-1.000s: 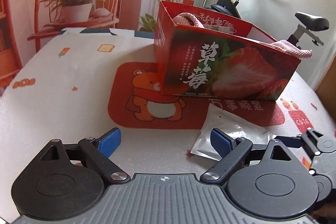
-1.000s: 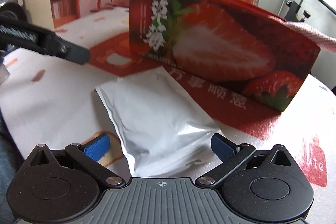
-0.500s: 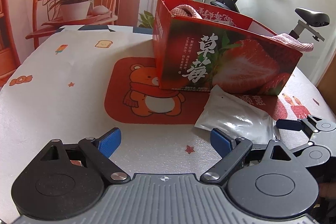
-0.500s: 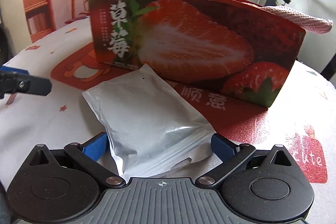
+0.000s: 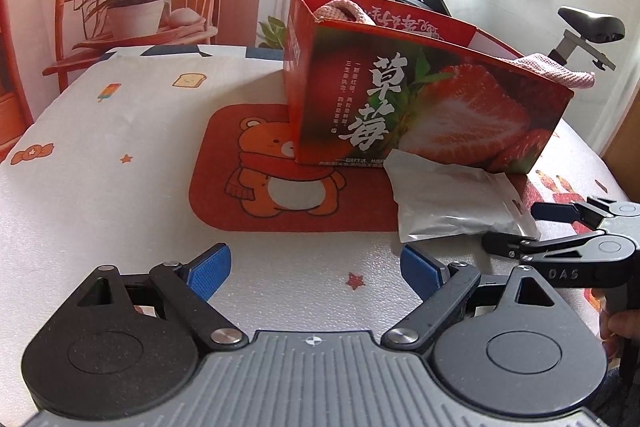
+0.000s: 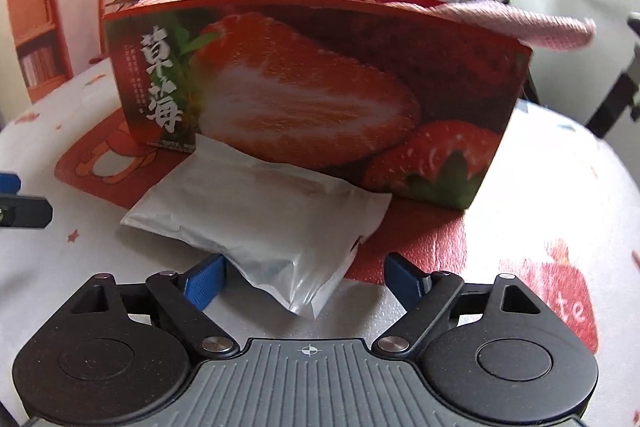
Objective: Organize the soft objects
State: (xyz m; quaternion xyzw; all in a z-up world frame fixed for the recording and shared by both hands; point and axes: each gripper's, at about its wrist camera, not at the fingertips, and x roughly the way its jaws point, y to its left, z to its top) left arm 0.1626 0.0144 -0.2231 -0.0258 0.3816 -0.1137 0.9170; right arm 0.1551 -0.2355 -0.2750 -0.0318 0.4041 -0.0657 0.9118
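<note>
One silver pouch [image 6: 256, 215] lies flat on the table [image 6: 540, 179], touching the strawberry box [image 6: 320, 87] at its 12 o'clock. It looks light, squishy and slippery, so pinch its near corner. The right gripper [image 6: 305, 283] is open around that corner. The left gripper [image 5: 316, 269] is open, holding nothing.
</note>
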